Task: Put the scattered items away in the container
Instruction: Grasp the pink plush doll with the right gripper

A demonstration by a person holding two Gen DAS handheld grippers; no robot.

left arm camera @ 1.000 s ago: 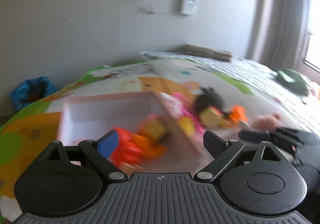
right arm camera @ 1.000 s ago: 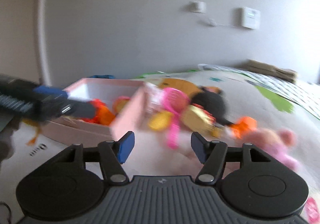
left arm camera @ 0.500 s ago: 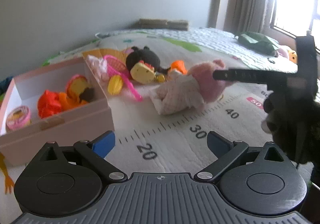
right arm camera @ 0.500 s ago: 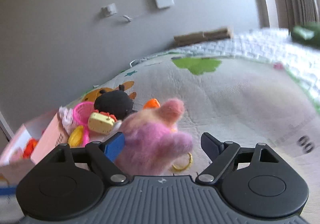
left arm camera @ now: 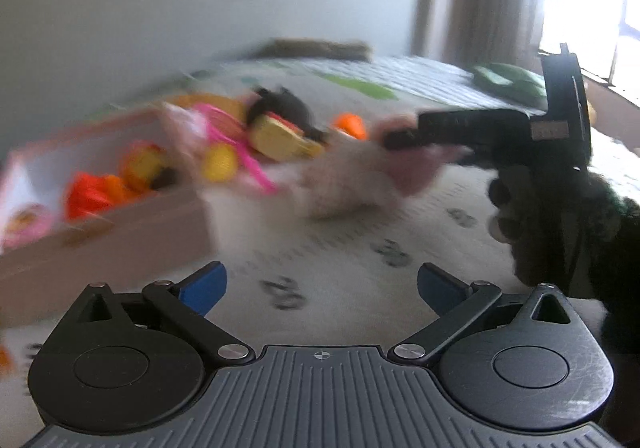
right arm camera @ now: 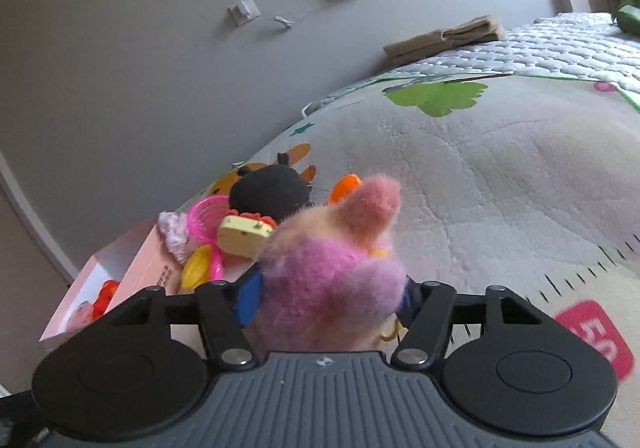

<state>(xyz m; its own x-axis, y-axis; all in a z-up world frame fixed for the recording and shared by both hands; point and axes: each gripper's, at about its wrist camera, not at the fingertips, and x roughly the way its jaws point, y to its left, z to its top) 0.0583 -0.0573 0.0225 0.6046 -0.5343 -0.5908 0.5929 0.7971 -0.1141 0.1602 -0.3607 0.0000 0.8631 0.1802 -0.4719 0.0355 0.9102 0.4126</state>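
My right gripper [right arm camera: 328, 300] is shut on a pink plush toy [right arm camera: 336, 264], squeezing its body between the blue pads. In the blurred left wrist view the same plush toy [left arm camera: 360, 184] lies on the play mat with the right gripper [left arm camera: 404, 134] closed over it. My left gripper [left arm camera: 320, 284] is open and empty above the mat. The pink box [left arm camera: 120, 224] at the left holds orange and yellow toys; it also shows in the right wrist view [right arm camera: 132, 268].
A black plush [right arm camera: 270, 190], a yellow toy block [right arm camera: 244, 234], a pink net scoop [right arm camera: 206, 224], a yellow piece [right arm camera: 194, 268] and an orange toy [right arm camera: 346, 186] lie beside the box. A folded brown cloth [right arm camera: 444, 38] lies by the wall. The mat [right arm camera: 500, 168] spreads right.
My right gripper has closed its fingers onto the pink plush toy. The left gripper has swung slightly, blurring its view, and stays open.
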